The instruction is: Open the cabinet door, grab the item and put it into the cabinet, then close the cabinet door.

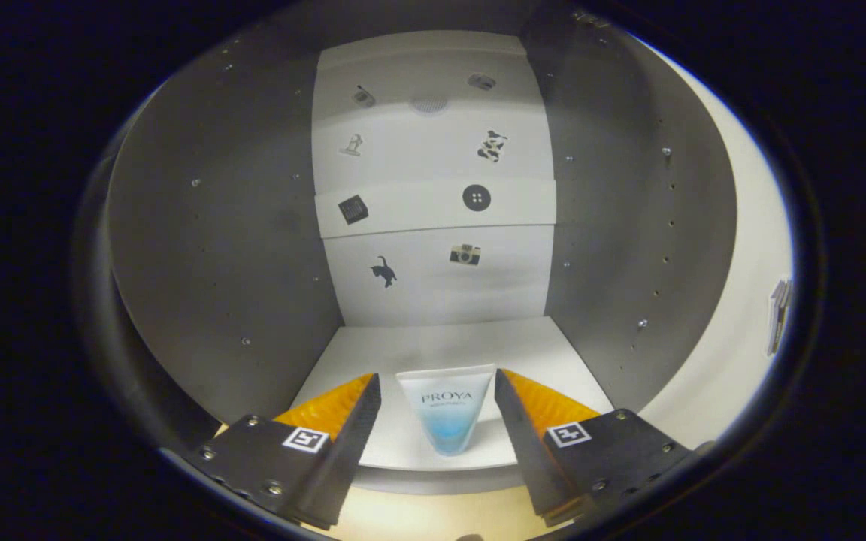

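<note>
Parted gripper fingers flank a tube lying untouched on the cabinet's white shelf.

the claw stands spread, fingers clear of the white squeeze tube with a blue base between them on the open cabinet's white shelf.

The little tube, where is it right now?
In the gripper view, the tube stands on the cabinet's white floor near its front edge, between the open fingers of the gripper, touching neither.
</note>
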A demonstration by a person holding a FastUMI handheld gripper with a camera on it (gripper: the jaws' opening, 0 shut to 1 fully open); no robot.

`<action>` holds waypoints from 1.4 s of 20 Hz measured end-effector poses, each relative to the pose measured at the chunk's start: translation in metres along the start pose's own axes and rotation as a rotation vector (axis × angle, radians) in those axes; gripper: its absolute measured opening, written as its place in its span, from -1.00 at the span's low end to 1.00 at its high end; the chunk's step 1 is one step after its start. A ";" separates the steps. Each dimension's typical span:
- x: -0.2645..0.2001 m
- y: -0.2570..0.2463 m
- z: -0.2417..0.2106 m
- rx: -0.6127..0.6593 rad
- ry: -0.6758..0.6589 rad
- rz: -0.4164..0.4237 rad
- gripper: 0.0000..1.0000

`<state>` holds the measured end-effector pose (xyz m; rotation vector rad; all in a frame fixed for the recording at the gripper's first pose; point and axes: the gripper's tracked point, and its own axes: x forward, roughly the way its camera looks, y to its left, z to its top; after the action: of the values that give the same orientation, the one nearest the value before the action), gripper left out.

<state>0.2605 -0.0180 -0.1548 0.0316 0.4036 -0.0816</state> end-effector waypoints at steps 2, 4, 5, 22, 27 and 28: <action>-0.011 -0.003 0.009 0.004 -0.031 -0.014 0.81; -0.033 -0.004 0.021 0.005 -0.069 -0.022 0.80; -0.043 -0.003 0.025 0.006 -0.087 -0.023 0.80; -0.328 -0.038 0.035 0.059 -0.283 -0.131 0.80; -0.392 -0.083 0.020 0.086 -0.295 -0.237 0.80; -0.403 -0.093 0.017 0.093 -0.293 -0.255 0.80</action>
<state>-0.1106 -0.0818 0.0180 0.0587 0.1092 -0.3528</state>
